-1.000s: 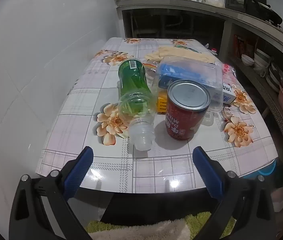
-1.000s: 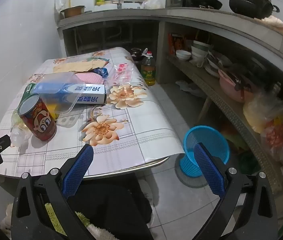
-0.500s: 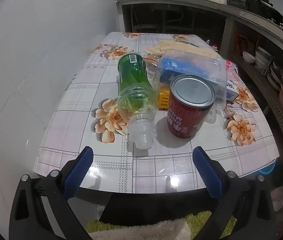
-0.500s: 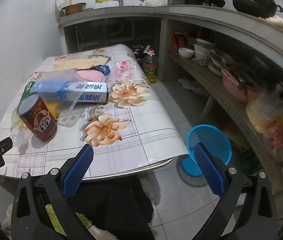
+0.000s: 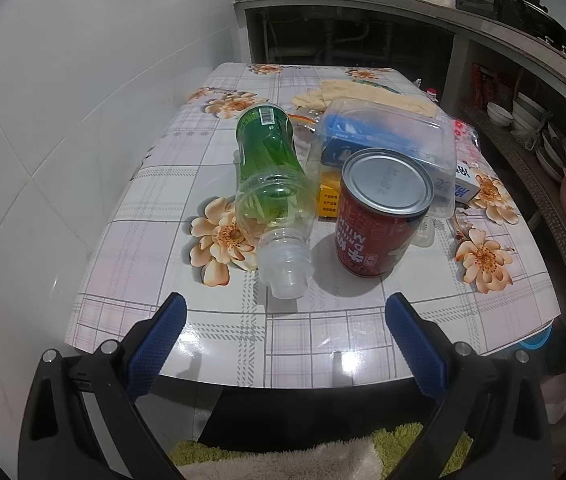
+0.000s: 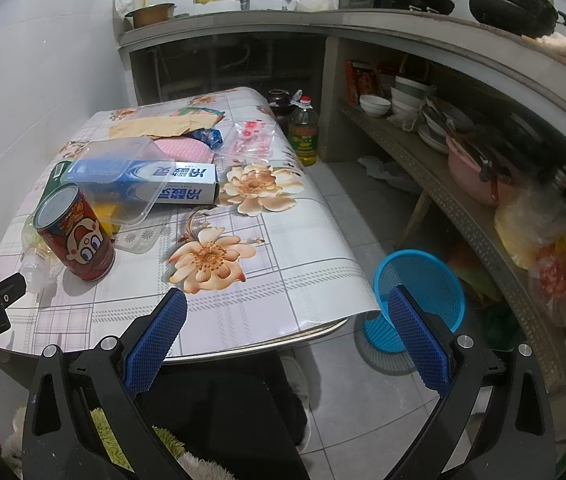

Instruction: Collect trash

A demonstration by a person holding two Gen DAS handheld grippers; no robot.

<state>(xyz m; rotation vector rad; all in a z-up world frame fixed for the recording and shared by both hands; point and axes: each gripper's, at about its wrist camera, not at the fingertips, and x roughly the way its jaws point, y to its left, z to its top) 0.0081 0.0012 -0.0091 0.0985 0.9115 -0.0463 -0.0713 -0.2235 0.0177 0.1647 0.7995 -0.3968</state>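
Observation:
A green plastic bottle (image 5: 271, 184) lies on its side on the floral table (image 5: 163, 208), its clear neck pointing at my left gripper (image 5: 283, 320), which is open and empty just short of it. A red milk can (image 5: 381, 212) stands upright to the bottle's right; it also shows in the right wrist view (image 6: 75, 232). A clear plastic box (image 5: 387, 140) lies over a blue-white carton (image 6: 187, 186). My right gripper (image 6: 287, 316) is open and empty over the table's front right edge. A blue waste basket (image 6: 419, 300) stands on the floor to the right.
A yellow small box (image 5: 329, 198), pink cloth (image 6: 185, 150), clear bags (image 6: 253, 140) and paper (image 5: 367, 94) lie farther back. An oil bottle (image 6: 303, 132) stands on the floor. Shelves with bowls (image 6: 375, 104) run along the right; a white wall is on the left.
My left gripper has moved closer to the bottle and can, which now look larger. My right gripper has shifted slightly forward and left. Both stay open.

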